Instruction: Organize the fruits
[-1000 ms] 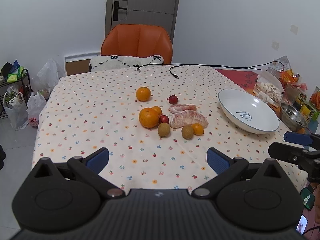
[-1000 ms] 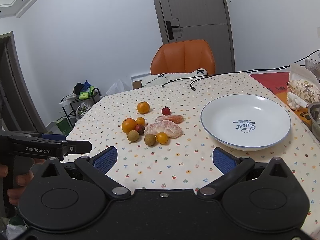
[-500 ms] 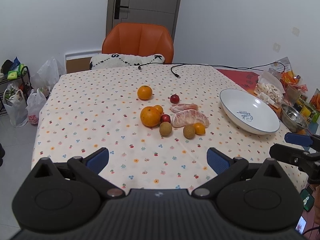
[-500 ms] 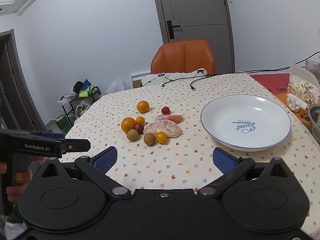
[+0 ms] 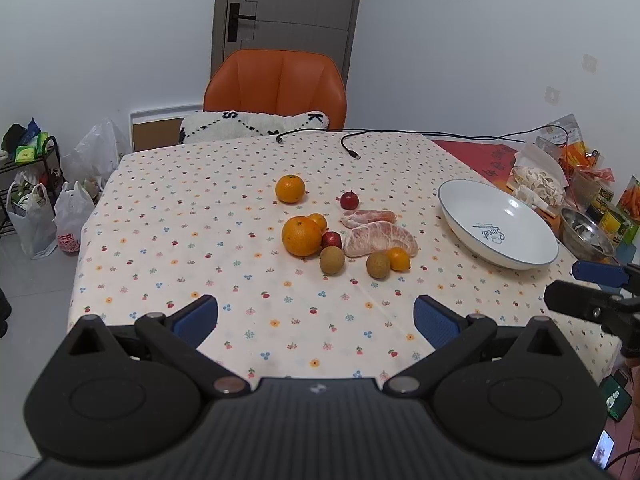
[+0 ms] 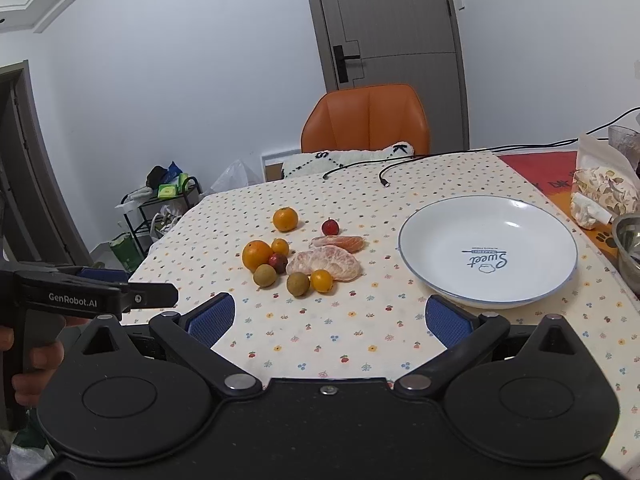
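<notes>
Several fruits lie in a cluster mid-table: a large orange [image 5: 301, 236] [image 6: 257, 255], a smaller orange [image 5: 290, 188] [image 6: 285, 219] behind it, peeled pomelo segments [image 5: 380, 238] [image 6: 324, 262], small red fruits [image 5: 349, 199] and brown longans [image 5: 331, 259]. An empty white plate [image 5: 520, 256] [image 6: 440, 280] sits to the right of them. My left gripper [image 5: 316, 316] is open near the table's front edge, short of the fruit. My right gripper [image 6: 328, 314] is open too, nothing between its fingers, facing fruit and plate.
The flowered tablecloth [image 5: 180, 220] covers the table. Black cables [image 5: 352, 148] lie at the far edge before an orange chair [image 5: 276, 84]. Snack bags and a steel bowl [image 5: 586, 234] crowd the right side. Bags and a rack [image 5: 32, 208] stand on the floor at left.
Both grippers have drifted slightly with the view rising a little; the fruit and plate have not moved, and both stay open.
</notes>
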